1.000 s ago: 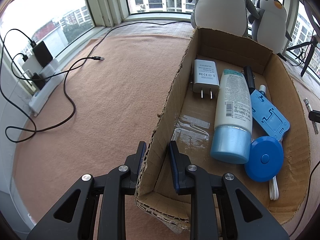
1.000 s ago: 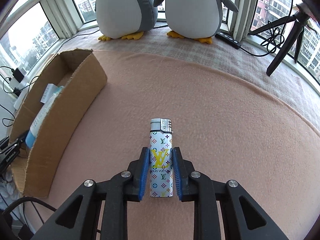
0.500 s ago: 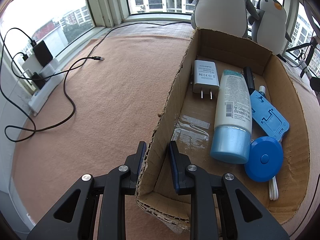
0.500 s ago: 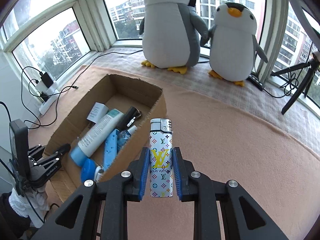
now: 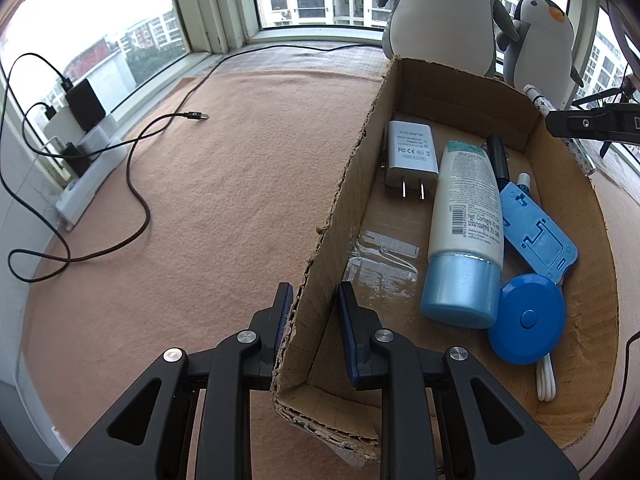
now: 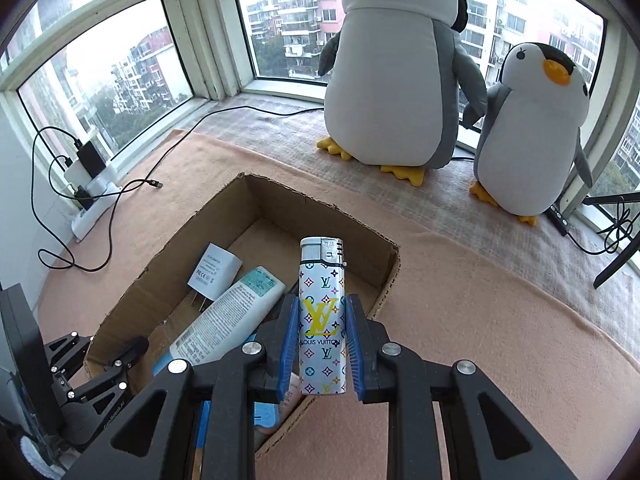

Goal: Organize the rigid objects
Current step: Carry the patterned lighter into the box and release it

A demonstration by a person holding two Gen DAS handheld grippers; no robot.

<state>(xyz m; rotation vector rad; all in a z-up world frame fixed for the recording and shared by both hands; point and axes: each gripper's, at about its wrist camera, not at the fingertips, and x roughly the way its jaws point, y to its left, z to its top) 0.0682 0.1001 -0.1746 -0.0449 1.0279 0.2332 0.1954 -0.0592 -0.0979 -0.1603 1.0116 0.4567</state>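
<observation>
My right gripper is shut on a white patterned lighter and holds it upright in the air over the near right wall of the cardboard box. The lighter also shows at the box's far right in the left wrist view. My left gripper is shut on the box's left wall, one finger outside, one inside. The box holds a white adapter, a white tube with a blue cap, a blue stand, a round blue tape measure and a black item.
Two plush penguins stand on the sill behind the box. A black cable and a power strip with chargers lie at the left. A tripod leg stands at the right. The pink blanket covers the surface.
My right gripper has lifted the lighter off the blanket and carried it left to above the box. My left gripper has kept its hold on the box wall.
</observation>
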